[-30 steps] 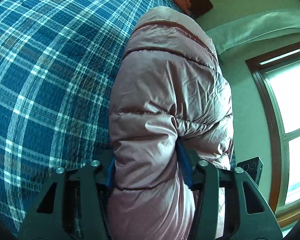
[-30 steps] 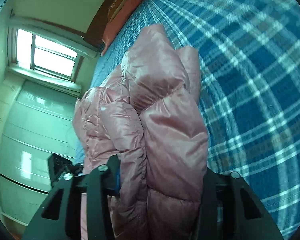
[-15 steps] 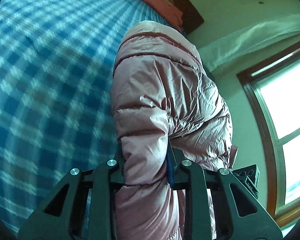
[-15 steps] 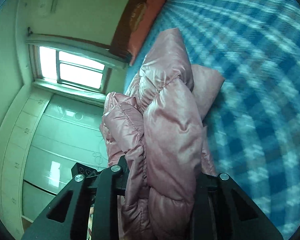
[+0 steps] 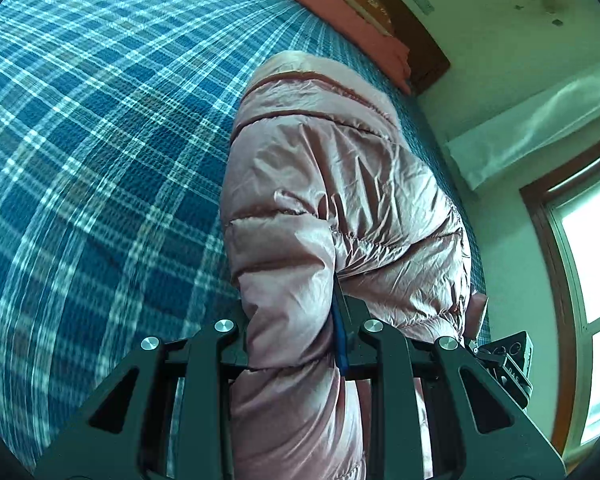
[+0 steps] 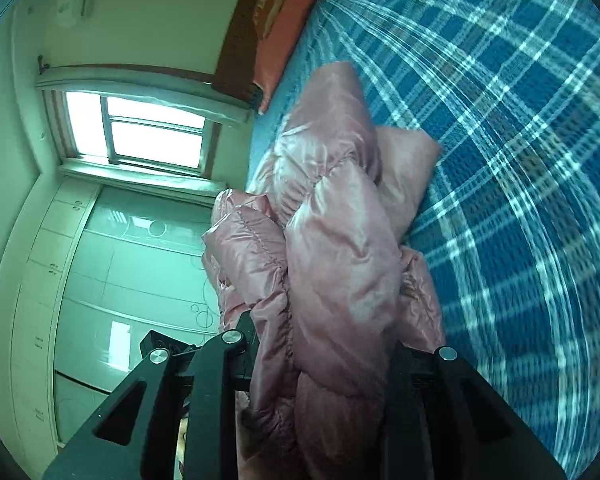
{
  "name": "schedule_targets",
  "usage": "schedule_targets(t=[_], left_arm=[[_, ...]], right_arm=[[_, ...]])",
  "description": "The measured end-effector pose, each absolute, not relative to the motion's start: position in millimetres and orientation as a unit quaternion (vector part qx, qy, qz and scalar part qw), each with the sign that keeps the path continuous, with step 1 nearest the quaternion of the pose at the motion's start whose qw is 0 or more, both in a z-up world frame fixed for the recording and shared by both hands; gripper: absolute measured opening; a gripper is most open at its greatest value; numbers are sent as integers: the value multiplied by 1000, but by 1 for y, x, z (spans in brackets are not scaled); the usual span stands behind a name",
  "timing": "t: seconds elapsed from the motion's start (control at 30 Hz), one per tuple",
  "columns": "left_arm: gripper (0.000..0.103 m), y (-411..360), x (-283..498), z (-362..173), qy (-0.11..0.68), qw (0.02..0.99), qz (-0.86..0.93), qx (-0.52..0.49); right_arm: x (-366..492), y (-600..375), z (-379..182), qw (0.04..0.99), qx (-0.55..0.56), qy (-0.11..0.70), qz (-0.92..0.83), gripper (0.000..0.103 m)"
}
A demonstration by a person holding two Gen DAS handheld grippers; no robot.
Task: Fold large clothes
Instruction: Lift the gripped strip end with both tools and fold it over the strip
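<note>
Both jaws pinch the pink puffer jacket [image 5: 320, 200]; blue plaid bedspread [image 5: 100, 140] beneath.

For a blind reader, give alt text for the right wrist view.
The right gripper is clamped on a bunched pink puffer jacket above a blue plaid bed. A window and pale wardrobe are to the left.

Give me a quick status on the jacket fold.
Left hand-held gripper and right hand-held gripper both clamped on pink jacket. Jacket bunched over plaid bed. Nothing in the way.
</note>
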State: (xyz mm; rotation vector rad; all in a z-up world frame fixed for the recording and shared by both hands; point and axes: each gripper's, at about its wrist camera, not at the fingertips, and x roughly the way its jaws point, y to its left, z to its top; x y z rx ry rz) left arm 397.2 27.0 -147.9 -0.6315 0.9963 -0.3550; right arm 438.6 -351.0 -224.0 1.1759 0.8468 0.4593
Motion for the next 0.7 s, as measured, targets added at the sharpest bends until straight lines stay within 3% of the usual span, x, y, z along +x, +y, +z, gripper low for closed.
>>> schedule_targets(t=[0.3, 0.37, 0.47, 0.5, 0.53, 0.7], left_arm=[[28, 31, 405, -156, 469, 809, -173, -310], [31, 31, 401, -150, 465, 815, -174, -299], [42, 37, 389, -145, 460, 818, -168, -301], [50, 39, 384, -144, 459, 817, -170, -305], [57, 42, 377, -142, 454, 817, -171, -310], [66, 56, 329, -137, 441, 815, -180, -329]], right_arm=[[427, -350, -217, 729, 529, 386, 201, 26], [437, -344, -212, 736, 516, 392, 194, 31], [425, -344, -194, 755, 489, 396, 184, 54], [420, -344, -191, 760, 485, 393, 182, 64], [414, -345, -187, 764, 481, 389, 182, 67], [378, -348, -183, 767, 480, 388, 177, 70]])
